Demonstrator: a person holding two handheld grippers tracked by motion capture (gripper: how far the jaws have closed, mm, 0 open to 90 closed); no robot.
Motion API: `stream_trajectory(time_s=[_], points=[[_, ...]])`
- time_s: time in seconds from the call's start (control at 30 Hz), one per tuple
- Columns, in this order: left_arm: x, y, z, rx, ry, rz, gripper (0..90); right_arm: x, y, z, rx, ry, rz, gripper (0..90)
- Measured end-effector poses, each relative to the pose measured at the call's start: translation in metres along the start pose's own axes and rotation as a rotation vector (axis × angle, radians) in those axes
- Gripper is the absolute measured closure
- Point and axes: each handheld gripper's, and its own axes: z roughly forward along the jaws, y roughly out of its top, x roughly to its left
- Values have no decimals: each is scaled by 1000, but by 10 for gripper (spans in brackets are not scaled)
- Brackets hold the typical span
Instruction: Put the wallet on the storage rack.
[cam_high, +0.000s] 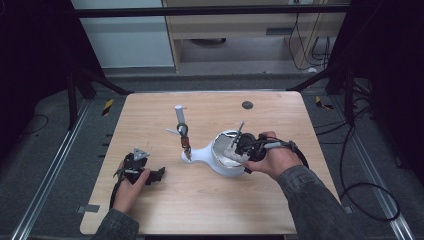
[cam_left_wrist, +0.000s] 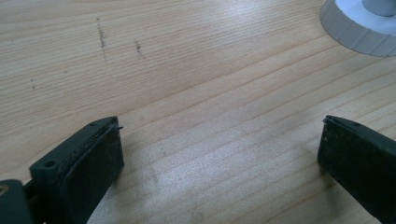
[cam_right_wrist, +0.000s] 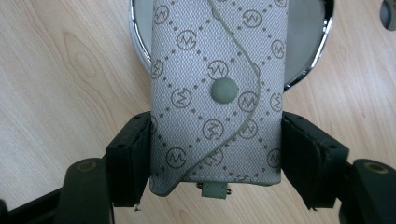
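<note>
Pale wood worktop (cam_high: 200, 200). White mirror stand (cam_high: 200, 154) at its centre. Grey monogrammed pouch (cam_right_wrist: 217, 93) over the stand's mirror dish, clamped by the right hand-held gripper (cam_right_wrist: 217, 163); likely not yet set down. Left hand-held gripper (cam_left_wrist: 219, 158), jaws apart and empty, left of the stand.

A black disc (cam_high: 247, 105) lies near the wooden table's (cam_high: 210, 200) far edge.
</note>
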Motion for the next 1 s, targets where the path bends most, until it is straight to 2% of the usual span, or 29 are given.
stream_trajectory(time_s=[0.1, 0.53, 1.0], points=[[0, 0, 0, 0, 0, 0, 0, 0, 3, 3, 12, 4, -14, 307], [0, 0, 0, 1, -1, 0, 0, -3, 12, 8, 48, 21, -4, 308], [0, 0, 0, 0, -4, 2, 0, -5, 21, 11, 57, 31, 2, 308]])
